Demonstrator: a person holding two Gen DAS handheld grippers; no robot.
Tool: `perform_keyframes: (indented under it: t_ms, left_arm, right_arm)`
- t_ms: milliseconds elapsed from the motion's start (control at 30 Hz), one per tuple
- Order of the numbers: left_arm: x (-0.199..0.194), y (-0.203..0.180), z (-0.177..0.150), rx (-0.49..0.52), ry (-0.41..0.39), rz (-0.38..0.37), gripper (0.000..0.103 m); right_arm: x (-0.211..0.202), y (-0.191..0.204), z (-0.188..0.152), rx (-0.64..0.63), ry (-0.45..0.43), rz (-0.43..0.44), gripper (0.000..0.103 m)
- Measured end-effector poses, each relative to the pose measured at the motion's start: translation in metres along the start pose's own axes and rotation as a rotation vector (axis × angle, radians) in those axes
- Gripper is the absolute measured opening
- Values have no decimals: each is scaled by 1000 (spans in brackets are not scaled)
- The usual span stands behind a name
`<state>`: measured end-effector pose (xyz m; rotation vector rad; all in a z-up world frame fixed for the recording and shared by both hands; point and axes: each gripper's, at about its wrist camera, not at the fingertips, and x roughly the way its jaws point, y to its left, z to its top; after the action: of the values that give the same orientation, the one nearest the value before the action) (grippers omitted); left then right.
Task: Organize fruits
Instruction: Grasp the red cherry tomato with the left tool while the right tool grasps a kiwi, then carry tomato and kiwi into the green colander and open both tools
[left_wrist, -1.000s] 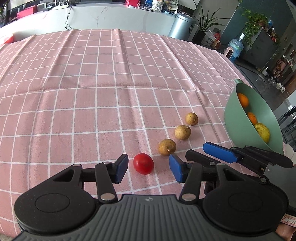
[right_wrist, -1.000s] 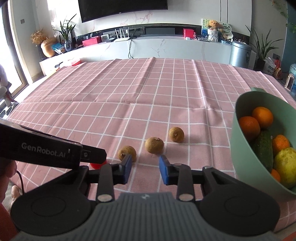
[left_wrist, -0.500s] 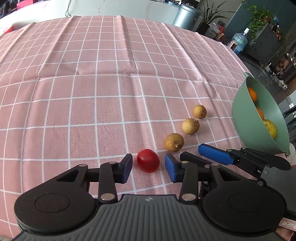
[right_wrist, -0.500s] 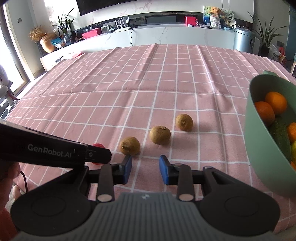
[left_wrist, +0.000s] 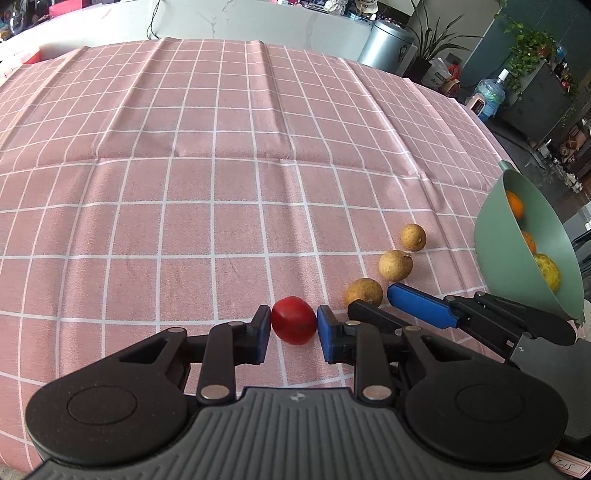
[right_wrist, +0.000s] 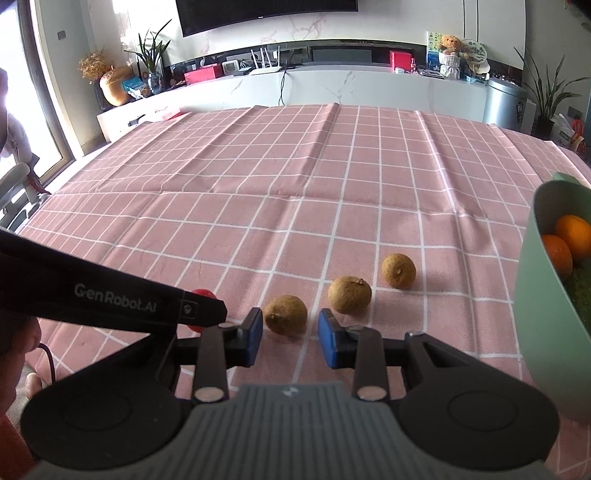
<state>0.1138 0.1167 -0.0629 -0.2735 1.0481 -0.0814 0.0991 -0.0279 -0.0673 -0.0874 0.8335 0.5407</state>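
Observation:
A red tomato (left_wrist: 294, 319) lies on the pink checked cloth between the blue pads of my left gripper (left_wrist: 291, 334), which touch or nearly touch both its sides. Three brown round fruits lie in a row to its right: near (left_wrist: 363, 291), middle (left_wrist: 395, 264), far (left_wrist: 412, 237). My right gripper (right_wrist: 290, 338) is open and empty, just short of the near brown fruit (right_wrist: 286, 314); the tomato (right_wrist: 202, 295) is mostly hidden behind the left gripper's arm. A green bowl (left_wrist: 506, 251) at the right holds oranges and a yellow fruit.
The green bowl (right_wrist: 535, 295) stands at the table's right edge, with oranges (right_wrist: 574, 236) and something green inside. The pink cloth (left_wrist: 221, 166) stretches far ahead and left. A white counter and a metal bin stand beyond the table.
My left gripper has moved forward around the tomato and its jaws have narrowed onto it. My right gripper has drawn closer to the near brown fruit.

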Motion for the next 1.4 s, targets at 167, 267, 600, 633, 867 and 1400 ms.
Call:
perform_keyframes:
  t_ms: [167,267,600,633,867,1400]
  left_arm:
    - [0,2,0,-1,-5,16,30]
    - [0,3,1,-5,-7,17,30]
    - [-7,3,0,-11,-31,8,30]
    - [-8,2,0,-12,-34,5,30]
    - [-26,-4,0,-33,-74,-43,30]
    - [-55,-103,18,108,-146,-185,30]
  right_arm:
    - [6,2,2,-1,1,0,30]
    - [7,1,1,-3,2,5,29]
    - [-1,-1,2,6,-14,2,22]
    - [-3,0,2,2,-19,1,22]
    - [-28,0,4,-5,-34,-12,22]
    - [-120,-51,-4,21,-64,-104,22]
